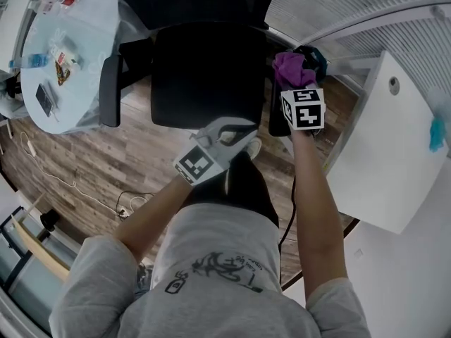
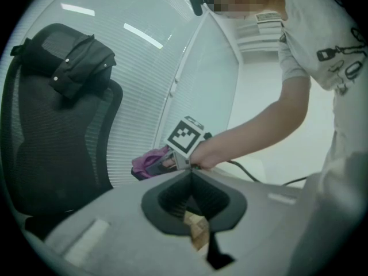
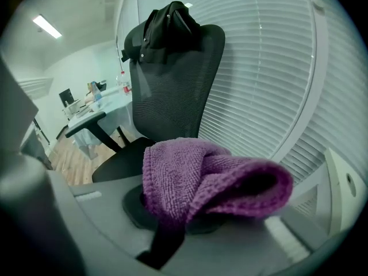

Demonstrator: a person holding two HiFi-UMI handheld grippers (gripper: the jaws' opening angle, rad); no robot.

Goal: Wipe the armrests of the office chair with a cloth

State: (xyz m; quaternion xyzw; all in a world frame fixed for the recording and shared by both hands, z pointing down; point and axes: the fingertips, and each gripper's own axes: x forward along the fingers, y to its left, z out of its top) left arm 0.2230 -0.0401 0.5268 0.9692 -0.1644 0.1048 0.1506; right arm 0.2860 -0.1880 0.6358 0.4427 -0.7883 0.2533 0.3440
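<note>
Down below, a brown wood floor (image 1: 106, 167). In the middle of it, a big black office chair (image 1: 204, 76), seen from above, with a mesh back. To the left of the chair, a round table (image 1: 84, 69) with small things on top. To the right, a white desk (image 1: 380, 160). Over the top edge of the chair back, a black jacket (image 3: 167, 22), hanging limp.

Two armrests, one along each side edge of the seat. Left armrest (image 1: 109, 90) bare and well apart from both grippers. Right armrest (image 1: 276, 118) partly hidden under the right gripper (image 1: 296, 83).

Right gripper pinched shut on a purple cloth (image 3: 201, 177), bunched in a soft lump over the jaws. Cloth at the back end of the right armrest, right on it or just above; hard to tell if touching. Probably at the start of a wipe on that side.

Left gripper (image 2: 192, 176) closed tight, tip to tip, with nothing inside. Hanging over the front edge of the seat, near the right gripper but not helping.

About the cloth: fluffy, light, floppy, not slippery, not easy to break. Best held by the middle of the bunch, as now, with a fat fold left loose underneath for rubbing. Needs a gentle push down and a slide along the armrest, end to end. Watch out for a loose corner slipping free from the pinch or catching on the armrest's edge.
</note>
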